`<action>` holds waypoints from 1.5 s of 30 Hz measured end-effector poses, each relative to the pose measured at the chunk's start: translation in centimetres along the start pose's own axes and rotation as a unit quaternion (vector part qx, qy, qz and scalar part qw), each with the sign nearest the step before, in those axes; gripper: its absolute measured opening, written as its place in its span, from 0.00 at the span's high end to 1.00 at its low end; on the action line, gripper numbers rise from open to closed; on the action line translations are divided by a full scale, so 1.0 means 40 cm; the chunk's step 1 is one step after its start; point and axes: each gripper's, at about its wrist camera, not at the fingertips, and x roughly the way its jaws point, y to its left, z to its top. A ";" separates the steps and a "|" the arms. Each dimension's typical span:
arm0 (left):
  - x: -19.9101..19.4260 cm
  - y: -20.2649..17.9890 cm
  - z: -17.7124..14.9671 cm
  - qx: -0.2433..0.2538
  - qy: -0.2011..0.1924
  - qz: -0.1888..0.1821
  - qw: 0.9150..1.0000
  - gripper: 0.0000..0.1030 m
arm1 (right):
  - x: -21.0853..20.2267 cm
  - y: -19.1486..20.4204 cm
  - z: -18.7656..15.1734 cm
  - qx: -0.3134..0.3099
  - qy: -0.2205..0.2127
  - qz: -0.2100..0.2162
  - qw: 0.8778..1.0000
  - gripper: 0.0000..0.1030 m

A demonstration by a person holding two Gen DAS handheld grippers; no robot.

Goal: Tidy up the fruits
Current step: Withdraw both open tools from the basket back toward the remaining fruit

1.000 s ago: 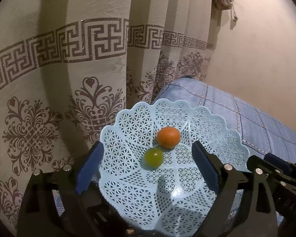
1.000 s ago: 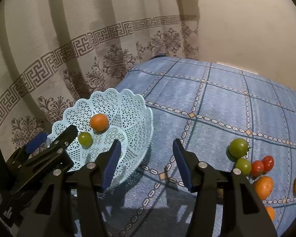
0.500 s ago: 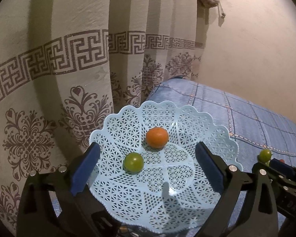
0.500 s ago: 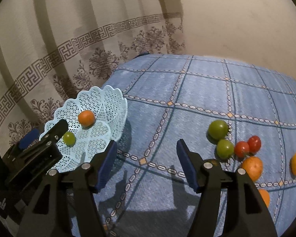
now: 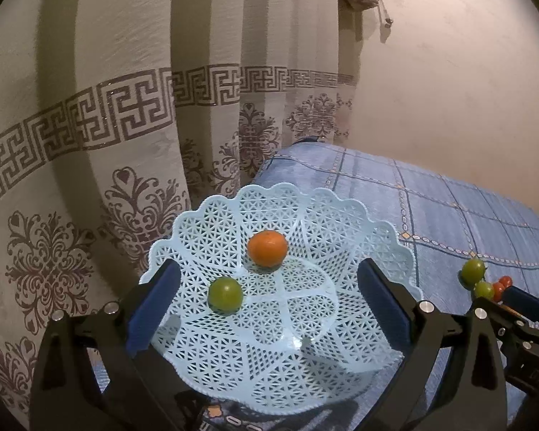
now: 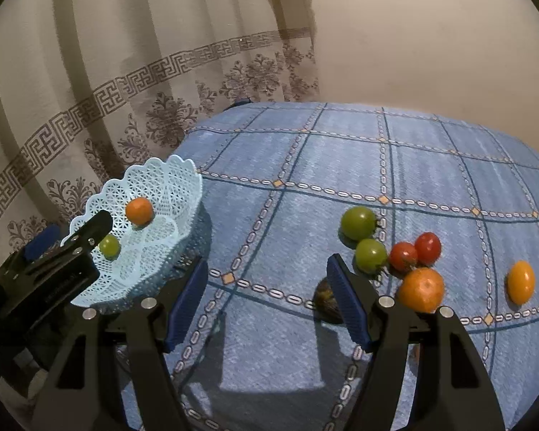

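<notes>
Fruits (image 6: 395,255) clustered right of basket (image 6: 183,186); bare cloth (image 6: 269,222) between; both tools, left (image 5: 267,305) and right (image 6: 266,298), spread wide, empty.

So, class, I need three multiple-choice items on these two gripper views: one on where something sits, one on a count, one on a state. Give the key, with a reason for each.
1. Where does the light blue basket sit?
A. At the cloth's edge near the curtain
B. Among the loose fruit
C. On the floor

2. How many fruits lie in the basket?
A. One
B. Two
C. Four

3. What state is the right gripper in?
A. Shut on a red tomato
B. Shut on nothing
C. Open, holding nothing

Key:
1 A: the basket stands on the blue checked cloth beside the patterned curtain, apart from the fruit cluster.
2 B: only an orange fruit and a green tomato rest inside.
3 C: its fingers stand wide apart with bare cloth between them; the left gripper is open too.
</notes>
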 end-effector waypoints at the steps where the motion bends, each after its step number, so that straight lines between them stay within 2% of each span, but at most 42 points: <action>1: -0.002 -0.003 0.000 0.002 0.000 -0.001 1.000 0.03 | -0.001 -0.005 -0.002 0.002 0.000 -0.001 1.000 0.33; 10: -0.007 -0.032 -0.006 0.019 0.002 -0.008 1.000 0.03 | -0.014 -0.053 -0.019 0.012 0.001 -0.017 1.000 0.33; 14: -0.012 -0.045 -0.010 0.026 0.005 -0.011 1.000 0.03 | -0.023 -0.077 -0.028 0.016 -0.001 -0.026 1.000 0.29; 27: -0.014 -0.102 -0.031 0.044 0.030 -0.037 0.998 0.03 | -0.053 -0.184 -0.063 0.042 -0.002 -0.052 0.998 0.28; 34: -0.032 -0.144 -0.026 0.054 0.029 -0.050 0.997 0.03 | -0.097 -0.272 -0.078 0.066 -0.013 -0.072 0.995 0.28; 45: -0.059 -0.255 -0.039 0.091 0.039 -0.093 0.991 0.03 | -0.145 -0.423 -0.121 0.106 -0.015 -0.113 0.988 0.28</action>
